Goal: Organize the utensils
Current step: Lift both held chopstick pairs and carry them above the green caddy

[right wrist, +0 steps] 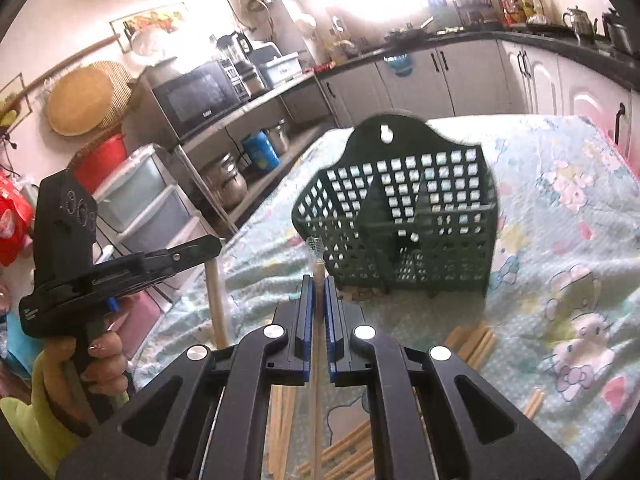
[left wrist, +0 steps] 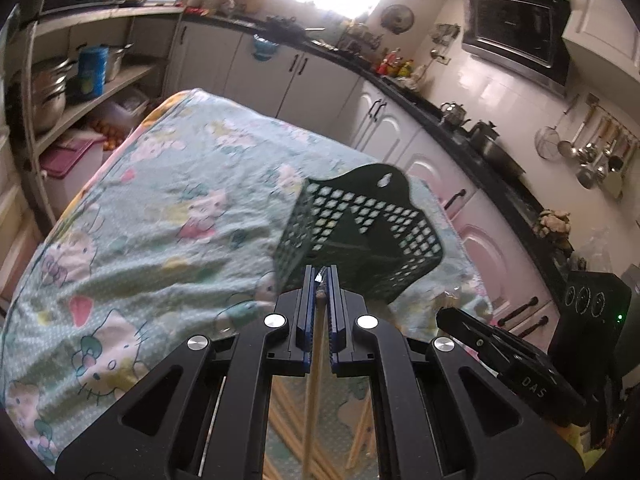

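A dark green perforated utensil basket [left wrist: 356, 236] stands on the cloth-covered table [left wrist: 160, 216]; it also shows in the right wrist view [right wrist: 408, 208]. My left gripper [left wrist: 320, 280] is shut on a wooden chopstick [left wrist: 314, 360], its tip just short of the basket's near wall. My right gripper [right wrist: 319, 280] is shut on another wooden chopstick [right wrist: 318, 380], close to the basket's left front corner. The left gripper also appears at the left of the right wrist view [right wrist: 120, 272], holding a chopstick [right wrist: 218, 312]. Several loose chopsticks [right wrist: 472, 344] lie on the cloth below the basket.
Kitchen cabinets and a dark counter [left wrist: 440, 120] run along the far and right sides. Open shelves with pots [left wrist: 52, 92] stand at the left. A microwave [right wrist: 192, 96] and plastic drawers [right wrist: 144, 196] stand beyond the table's left edge.
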`<state>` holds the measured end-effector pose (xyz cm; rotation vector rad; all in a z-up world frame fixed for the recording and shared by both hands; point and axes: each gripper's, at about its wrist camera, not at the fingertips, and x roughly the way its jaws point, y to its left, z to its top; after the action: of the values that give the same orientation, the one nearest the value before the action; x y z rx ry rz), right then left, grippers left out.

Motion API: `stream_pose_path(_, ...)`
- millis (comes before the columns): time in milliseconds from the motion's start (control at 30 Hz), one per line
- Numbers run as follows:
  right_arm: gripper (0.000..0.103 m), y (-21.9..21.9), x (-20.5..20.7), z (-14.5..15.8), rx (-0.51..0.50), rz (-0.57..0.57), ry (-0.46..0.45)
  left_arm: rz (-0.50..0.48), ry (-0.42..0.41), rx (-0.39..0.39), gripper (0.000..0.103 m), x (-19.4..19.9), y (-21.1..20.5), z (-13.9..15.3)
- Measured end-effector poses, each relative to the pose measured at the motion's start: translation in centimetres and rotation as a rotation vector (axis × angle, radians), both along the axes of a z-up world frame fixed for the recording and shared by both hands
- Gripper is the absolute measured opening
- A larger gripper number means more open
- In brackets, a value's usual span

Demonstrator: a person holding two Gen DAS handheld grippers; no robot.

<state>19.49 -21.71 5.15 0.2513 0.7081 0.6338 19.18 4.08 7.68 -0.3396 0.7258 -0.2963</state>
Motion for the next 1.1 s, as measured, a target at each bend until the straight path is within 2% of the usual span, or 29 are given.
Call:
stream_pose_path(233, 0.006, -2.4, -1.4, 2.3, 0.04, -0.019, -0.063, -0.055, -0.05, 0.018, 0.001, 0.0, -2.6, 2.4)
stream_pose_path(567, 0.006, -5.2, -1.4, 4.9, 0.071, -0.072, -0.138, -0.118, -0.114, 0.027, 0.001, 0.9, -5.8, 5.2)
stream_pose_path(800, 0.006, -6.4, -1.0, 6.6, 0.08, -0.11, -0.189, -0.14, -0.148, 0.011, 0.001, 1.6, -6.6, 7.0)
stream_pose_path(1100, 0.006, -7.1, 0.2, 9.2, 0.083, -0.149, -0.271, -0.127, -0.244, -0.003, 0.001, 2.2, -6.4, 11.1)
